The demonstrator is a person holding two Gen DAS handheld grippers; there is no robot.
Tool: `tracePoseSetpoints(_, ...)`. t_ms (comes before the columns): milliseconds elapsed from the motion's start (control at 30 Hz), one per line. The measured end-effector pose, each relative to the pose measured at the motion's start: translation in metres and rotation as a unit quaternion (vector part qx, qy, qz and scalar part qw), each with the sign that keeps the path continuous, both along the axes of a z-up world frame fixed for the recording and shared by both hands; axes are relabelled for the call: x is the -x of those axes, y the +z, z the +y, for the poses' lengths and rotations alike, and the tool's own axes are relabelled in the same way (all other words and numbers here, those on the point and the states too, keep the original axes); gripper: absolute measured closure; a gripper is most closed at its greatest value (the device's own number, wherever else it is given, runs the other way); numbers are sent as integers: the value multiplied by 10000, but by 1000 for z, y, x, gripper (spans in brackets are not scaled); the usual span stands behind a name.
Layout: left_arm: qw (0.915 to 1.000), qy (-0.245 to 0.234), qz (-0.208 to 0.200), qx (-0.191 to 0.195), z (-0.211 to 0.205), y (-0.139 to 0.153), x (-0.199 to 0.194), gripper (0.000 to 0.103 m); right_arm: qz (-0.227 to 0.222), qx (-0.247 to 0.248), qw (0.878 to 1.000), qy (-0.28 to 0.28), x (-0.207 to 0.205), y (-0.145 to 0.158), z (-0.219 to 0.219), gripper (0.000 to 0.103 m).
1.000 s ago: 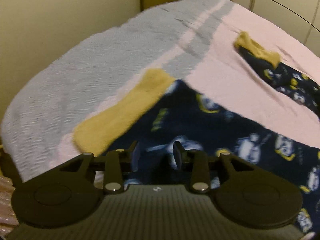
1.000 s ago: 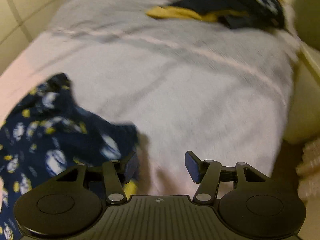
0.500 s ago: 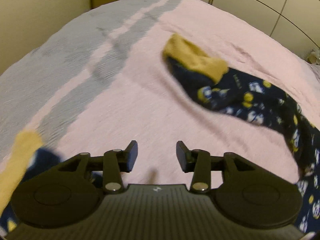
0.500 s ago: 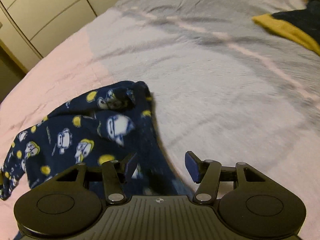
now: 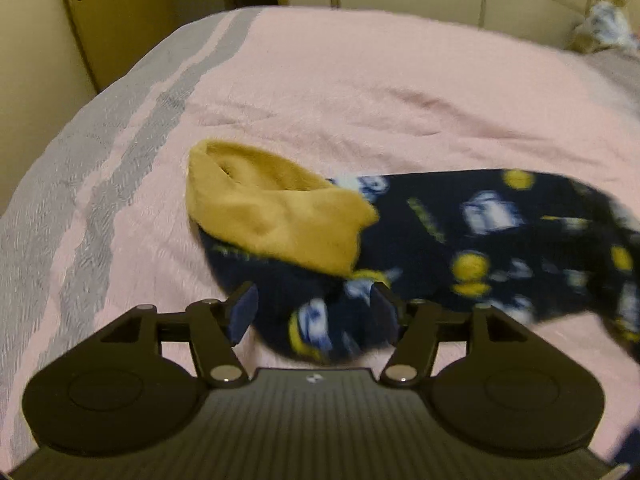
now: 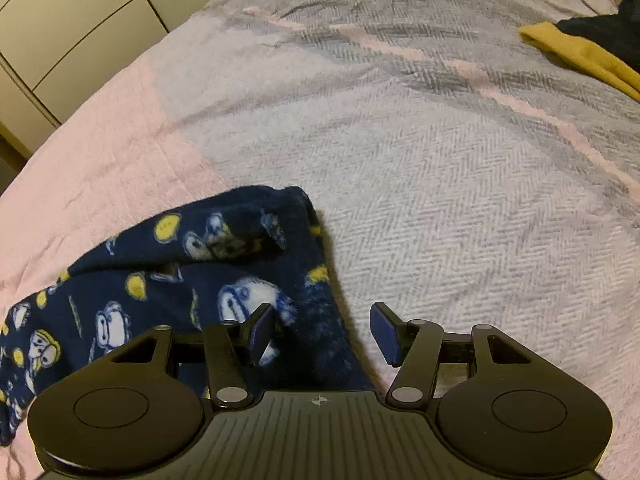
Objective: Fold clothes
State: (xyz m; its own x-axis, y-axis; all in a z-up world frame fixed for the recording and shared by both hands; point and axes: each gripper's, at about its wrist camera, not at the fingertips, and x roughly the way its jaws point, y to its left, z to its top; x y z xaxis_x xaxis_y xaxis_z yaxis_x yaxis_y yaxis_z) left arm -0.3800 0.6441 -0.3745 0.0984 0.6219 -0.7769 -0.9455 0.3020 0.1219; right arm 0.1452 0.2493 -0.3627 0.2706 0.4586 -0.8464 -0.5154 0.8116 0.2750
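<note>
A navy fleece garment with a white and yellow cartoon print lies on the bed, its mustard-yellow cuff turned up. My left gripper is open, its jaws either side of the navy cloth just below the cuff. In the right wrist view another part of the navy garment lies bunched on the bed. My right gripper is open over that cloth's right edge, holding nothing. A second yellow cuff with navy cloth shows at the far right.
The bed cover is pink with a grey herringbone part and stripes. A wooden door stands beyond the bed's left side. Cupboard panels line the other side. A crumpled item lies at the far right.
My left gripper has swung from one yellow cuff across the pink cover to the other cuff and now straddles the navy cloth. My right gripper has closed in on the bunched navy cloth.
</note>
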Motion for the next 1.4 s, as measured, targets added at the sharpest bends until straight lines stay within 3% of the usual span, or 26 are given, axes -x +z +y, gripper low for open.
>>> tracePoseSetpoints(33, 10000, 62, -16, 31, 10, -6, 0, 48, -35, 23, 10000, -13, 2, 2, 1, 46)
tracePoseSetpoints(100, 9994, 49, -285, 168, 27, -16, 6, 81, -66, 95, 9999, -82, 7, 1, 2, 46)
tracePoseSetpoints(133, 9986, 58, -476, 200, 35, -17, 11, 91, -71, 130, 9998, -127, 9, 1, 2, 46)
tracePoseSetpoints(167, 9969, 94, -770, 164, 39, -12, 21, 93, -76, 164, 9997, -172, 12, 0, 2, 46)
tracePoseSetpoints(200, 9946, 118, -1031, 31, 42, -4, 34, 93, -75, 196, 9996, -208, 14, 0, 2, 46)
tracePoseSetpoints(333, 9786, 241, -1627, -1238, 45, 58, 116, 94, -123, 256, 9995, -151, 25, 5, 4, 46)
tracePoseSetpoints(400, 9730, 414, -1805, -1375, 52, 73, 159, 93, -146, 255, 9995, -151, 29, 7, 6, 46)
tracePoseSetpoints(467, 9776, 486, -1713, -1122, 60, 68, 191, 90, -150, 236, 9994, -178, 33, 8, 8, 46)
tracePoseSetpoints(533, 9871, 751, -1270, -621, 65, 37, 203, 86, -131, 278, 9992, -259, 37, 5, 11, 46)
tracePoseSetpoints(600, 9911, 985, -860, -239, 63, 3, 209, 84, -190, 371, 9988, -253, 43, 4, 16, 46)
tracePoseSetpoints(700, 9885, 1253, -837, -134, 55, -25, 212, 82, -300, 481, 9983, -165, 51, 5, 22, 46)
tracePoseSetpoints(800, 9793, 1582, -1241, -220, 49, -23, 218, 79, -401, 505, 9979, 62, 52, 13, 22, 46)
tracePoseSetpoints(933, 9759, 1898, -1066, -165, 46, -9, 232, 79, -370, 445, 9983, 28, 48, 19, 14, 46)
tracePoseSetpoints(967, 9772, 1876, -991, -83, 45, -4, 231, 79, -339, 430, 9985, 6, 46, 20, 12, 46)
tracePoseSetpoints(1167, 9918, 664, -1067, 240, -1, 20, 189, 77, -223, 365, 9990, 156, 41, 18, 6, 46)
tracePoseSetpoints(1333, 9865, 167, -1523, 572, -37, 15, 140, 77, -207, 115, 9990, 376, 37, 21, 2, 46)
tracePoseSetpoints(1400, 9862, 31, -1527, 646, -41, 12, 124, 77, -112, -49, 9989, 457, 30, 22, 0, 45)
